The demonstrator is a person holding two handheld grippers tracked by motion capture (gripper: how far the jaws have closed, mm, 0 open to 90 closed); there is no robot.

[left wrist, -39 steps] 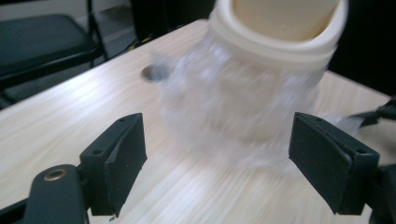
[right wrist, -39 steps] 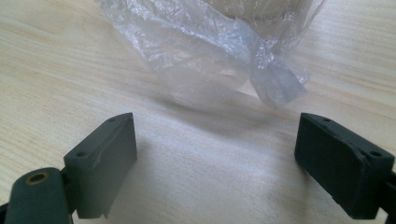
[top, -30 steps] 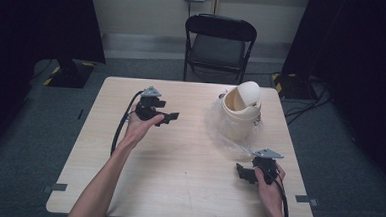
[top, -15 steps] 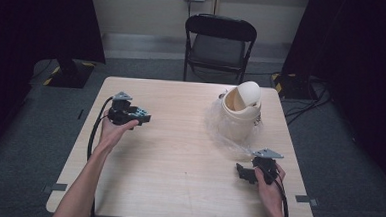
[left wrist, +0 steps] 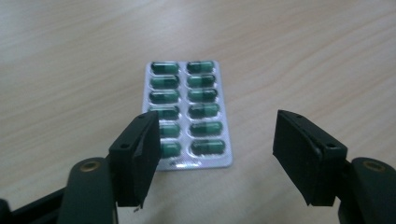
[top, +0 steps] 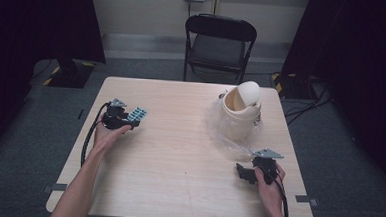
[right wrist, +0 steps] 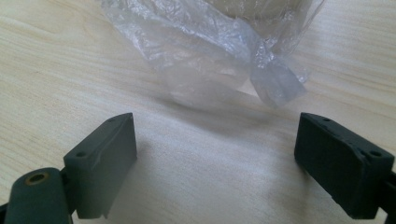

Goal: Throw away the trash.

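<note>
We see the table (top: 177,188) evenly lit, dark curtains around; soft shadows, and the near jaws blur in both gripper views.

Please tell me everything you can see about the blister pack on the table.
The blister pack is a silvery foil rectangle with rounded corners, holding two rows of dark green capsules, six in the fully visible row, all seemingly unopened. It lies flat on the pale wooden table, toward its left side in the high view. The left hand-held gripper stands over its near end; its jaws have just been closing but remain apart, one covering part of a row. Whether a jaw touches the pack cannot be told.
</note>
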